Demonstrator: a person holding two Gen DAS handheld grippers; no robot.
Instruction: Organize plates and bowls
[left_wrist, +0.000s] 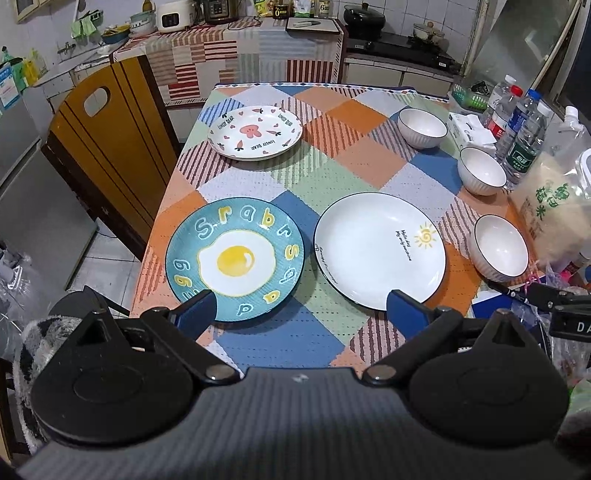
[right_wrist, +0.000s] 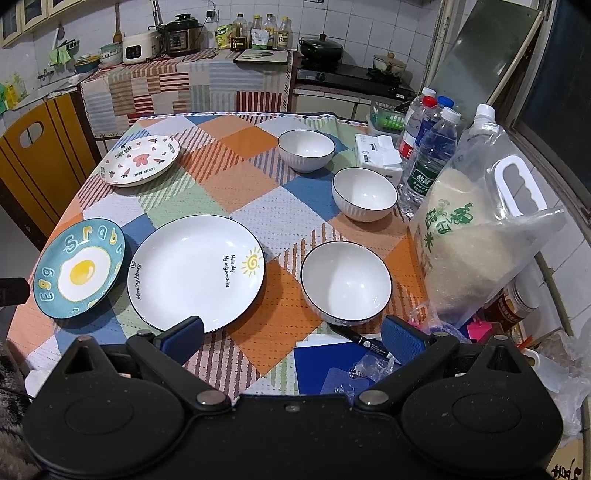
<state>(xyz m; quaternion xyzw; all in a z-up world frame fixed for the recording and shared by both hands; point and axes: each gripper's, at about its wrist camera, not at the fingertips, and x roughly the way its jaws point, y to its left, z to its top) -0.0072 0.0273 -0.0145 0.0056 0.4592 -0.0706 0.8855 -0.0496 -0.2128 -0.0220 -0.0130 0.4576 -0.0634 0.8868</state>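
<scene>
Both tools, left tool (left_wrist: 299, 314) and right tool (right_wrist: 293, 338), hover spread and empty above the counter (right_wrist: 258, 343); three plates and three bowls lie unstacked ahead, where the nearest bowl (right_wrist: 346, 282), close beside the rice bag (right_wrist: 476, 251), risks being knocked.

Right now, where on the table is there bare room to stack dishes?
Free: the cloth middle between the bear plate, sun plate and far bowl; also the far edge. Crowded: the right side, with three bowls, bottles and rice bag.
</scene>
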